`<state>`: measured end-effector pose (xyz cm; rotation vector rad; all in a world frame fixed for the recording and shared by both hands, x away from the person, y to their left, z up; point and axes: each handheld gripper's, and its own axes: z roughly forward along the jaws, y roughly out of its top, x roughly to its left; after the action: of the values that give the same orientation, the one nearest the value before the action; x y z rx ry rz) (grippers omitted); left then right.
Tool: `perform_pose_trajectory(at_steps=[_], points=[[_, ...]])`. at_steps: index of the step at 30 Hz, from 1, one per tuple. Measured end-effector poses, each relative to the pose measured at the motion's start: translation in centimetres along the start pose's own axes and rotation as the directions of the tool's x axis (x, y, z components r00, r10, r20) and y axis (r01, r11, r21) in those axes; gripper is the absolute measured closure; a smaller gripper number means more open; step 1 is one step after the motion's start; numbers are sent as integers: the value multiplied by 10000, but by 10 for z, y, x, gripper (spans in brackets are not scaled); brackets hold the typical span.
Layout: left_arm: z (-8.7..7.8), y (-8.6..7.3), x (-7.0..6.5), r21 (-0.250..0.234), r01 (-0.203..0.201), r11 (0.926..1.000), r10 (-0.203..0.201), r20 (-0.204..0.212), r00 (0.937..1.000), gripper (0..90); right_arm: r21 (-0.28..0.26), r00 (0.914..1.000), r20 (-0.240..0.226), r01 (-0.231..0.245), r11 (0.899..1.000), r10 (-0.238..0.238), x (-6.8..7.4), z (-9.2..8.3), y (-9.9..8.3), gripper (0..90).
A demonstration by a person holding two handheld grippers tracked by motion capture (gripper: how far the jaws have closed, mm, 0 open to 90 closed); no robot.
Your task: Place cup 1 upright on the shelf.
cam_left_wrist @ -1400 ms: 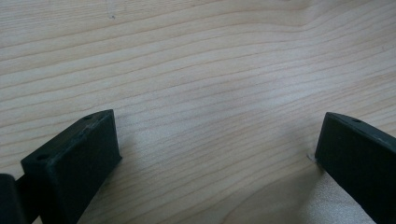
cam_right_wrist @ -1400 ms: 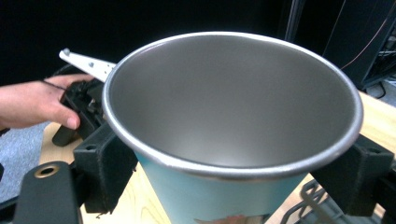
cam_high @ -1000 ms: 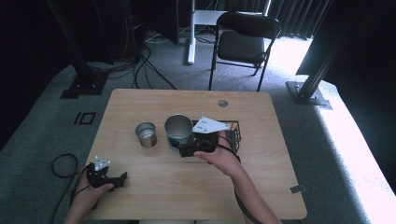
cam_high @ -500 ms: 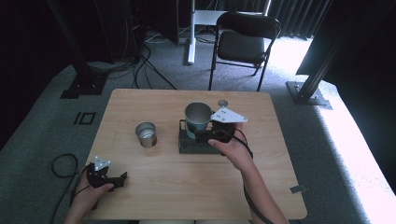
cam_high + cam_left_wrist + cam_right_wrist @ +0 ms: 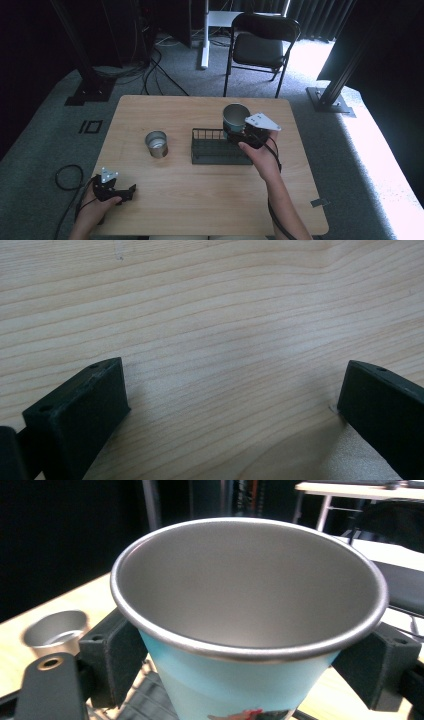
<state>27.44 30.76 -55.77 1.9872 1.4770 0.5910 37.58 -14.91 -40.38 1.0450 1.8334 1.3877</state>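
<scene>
My right gripper [image 5: 239, 135] is shut on a light-blue cup [image 5: 234, 118] with a metal inside, holding it upright over the right end of a black wire rack [image 5: 212, 148]. In the right gripper view the blue cup [image 5: 247, 630] is clamped between both jaws, with the wire rack [image 5: 145, 702] just below. A small steel cup [image 5: 156, 144] stands on the table left of the rack, and the steel cup [image 5: 55, 628] also shows at the left of the right gripper view. My left gripper [image 5: 131, 191] rests open near the table's front left edge, its jaws apart over bare wood [image 5: 225, 330].
The wooden table [image 5: 210, 200] has free room in front of the rack. A black folding chair [image 5: 260, 47] stands beyond the far edge. Cables lie on the grey carpet [image 5: 65, 172] at the left, and a stand's foot [image 5: 332, 102] sits at the right.
My right gripper carried the blue cup rightward and farther away, from beside the steel cup to above the rack's right end. The left gripper stayed put.
</scene>
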Motion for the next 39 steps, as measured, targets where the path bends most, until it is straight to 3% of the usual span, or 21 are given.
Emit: perform_pose_trajectory(at_steps=[4,10,27,39], points=[[0,0,0,0,-1,10000,1,-1,10000,2,31,9987,504,8,10000,-10,-9,0,-8,148],[0,0,0,-1,-20,10000,20,-4,10000,2,174,9963,850,-172,9997,156,-19,3,-23,148],[0,0,0,3,-2,10000,2,1,10000,2,1062,9919,1204,-528,9929,399,-26,17,-64,148],[0,0,0,1,-4,10000,4,0,10000,3,1184,9905,1303,-605,9911,449,-25,21,-72,147]])
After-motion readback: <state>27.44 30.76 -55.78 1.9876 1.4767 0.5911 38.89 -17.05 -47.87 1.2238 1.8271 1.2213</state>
